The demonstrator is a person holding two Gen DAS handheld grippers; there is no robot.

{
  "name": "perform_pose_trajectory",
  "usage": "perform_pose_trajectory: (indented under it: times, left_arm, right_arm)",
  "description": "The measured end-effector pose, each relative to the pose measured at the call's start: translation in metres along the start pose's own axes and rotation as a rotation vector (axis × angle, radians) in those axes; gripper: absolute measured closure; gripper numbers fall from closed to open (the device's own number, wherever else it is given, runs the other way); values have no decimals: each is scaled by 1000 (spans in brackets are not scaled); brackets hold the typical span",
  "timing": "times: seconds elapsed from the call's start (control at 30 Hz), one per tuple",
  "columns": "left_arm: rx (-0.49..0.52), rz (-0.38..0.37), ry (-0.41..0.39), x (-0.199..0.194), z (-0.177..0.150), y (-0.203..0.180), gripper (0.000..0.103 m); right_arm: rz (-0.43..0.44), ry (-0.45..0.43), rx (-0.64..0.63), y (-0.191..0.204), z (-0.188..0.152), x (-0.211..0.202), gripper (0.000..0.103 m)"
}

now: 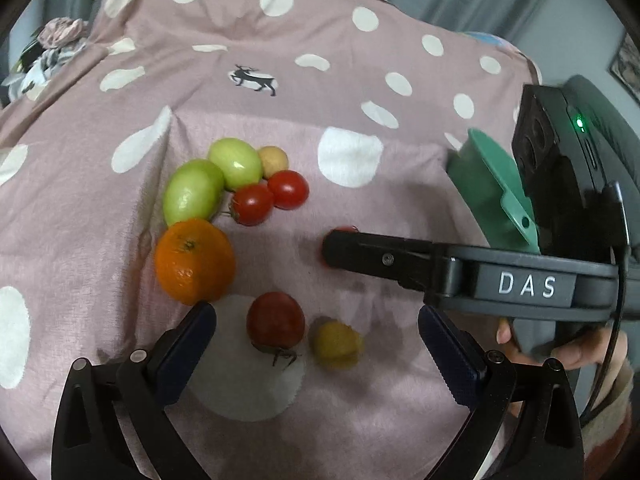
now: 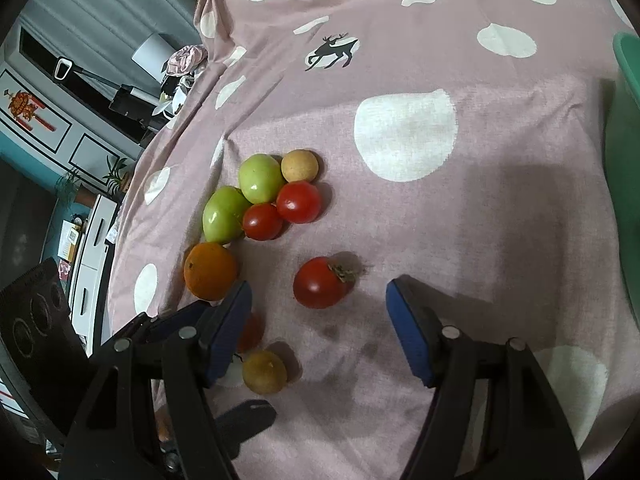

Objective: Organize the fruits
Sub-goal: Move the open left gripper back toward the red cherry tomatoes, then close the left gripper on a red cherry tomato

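Note:
Fruits lie on a pink polka-dot cloth [image 1: 360,80]. An orange [image 1: 195,261], two green tomatoes [image 1: 193,192], two small red tomatoes [image 1: 288,189] and a tan round fruit [image 1: 273,160] cluster at left. My left gripper [image 1: 316,336] is open around a red tomato [image 1: 275,320] and a yellow fruit [image 1: 336,344]. My right gripper [image 2: 319,314] is open just short of a stemmed red tomato [image 2: 320,283]; in the left wrist view its black finger [image 1: 380,256] covers that tomato. The orange [image 2: 210,271] and yellow fruit [image 2: 264,372] show too.
A green bowl [image 1: 492,192] stands at the right, behind the right gripper's body; its rim [image 2: 628,80] shows at the right edge of the right wrist view. The cloth's far edge drops off to curtains and furniture [image 2: 60,120].

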State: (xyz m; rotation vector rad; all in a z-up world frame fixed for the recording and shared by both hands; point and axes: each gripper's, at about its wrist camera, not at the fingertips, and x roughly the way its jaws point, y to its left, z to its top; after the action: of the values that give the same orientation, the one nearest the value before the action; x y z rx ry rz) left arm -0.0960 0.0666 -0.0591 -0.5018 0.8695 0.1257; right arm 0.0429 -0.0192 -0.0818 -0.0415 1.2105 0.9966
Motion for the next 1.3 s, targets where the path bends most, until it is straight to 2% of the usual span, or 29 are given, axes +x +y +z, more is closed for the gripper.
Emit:
perform_pose_trajectory:
  times: [0.13, 0.3, 0.53, 0.6, 0.67, 0.7, 0.77, 0.9, 0.97, 1.03, 1.17, 1.3]
  left_arm:
    - [30, 49, 26, 7, 0, -7, 2]
    - [41, 68, 48, 10, 0, -7, 2]
    - [44, 106, 58, 14, -1, -8, 4]
    - [50, 132, 60, 15, -1, -9, 10]
    - [62, 195, 64, 17, -3, -8, 21]
    - [68, 207, 62, 16, -3, -7, 23]
    - [82, 220, 56, 14, -4, -6, 29]
    - [93, 238, 43, 12, -4, -4, 40]
    - [85, 193, 40, 11, -4, -5, 74]
    - [61, 106, 53, 12, -3, -5, 76]
    - [138, 135, 37, 12, -7, -16, 76]
    - [73, 100, 31, 9, -4, -6, 75]
  right_arm:
    - [-18, -5, -17, 3, 0, 1, 34]
    - [-53, -16, -37, 5, 2, 3, 38]
    - [-85, -25, -43, 3, 2, 3, 51]
    - [-100, -29, -54, 4, 1, 3, 55]
    - [-110, -33, -65, 5, 0, 3, 58]
    - [-114, -34, -70, 5, 0, 3, 59]
    - [-106, -32, -72, 5, 0, 5, 71]
    - [-124, -38, -100, 10, -1, 7, 74]
    - [-126, -43, -110, 12, -2, 8, 74]
    - [-120, -43, -107, 12, -2, 8, 75]
    - [-92, -45, -76, 5, -1, 6, 75]
    - [-91, -50, -62, 2, -2, 4, 75]
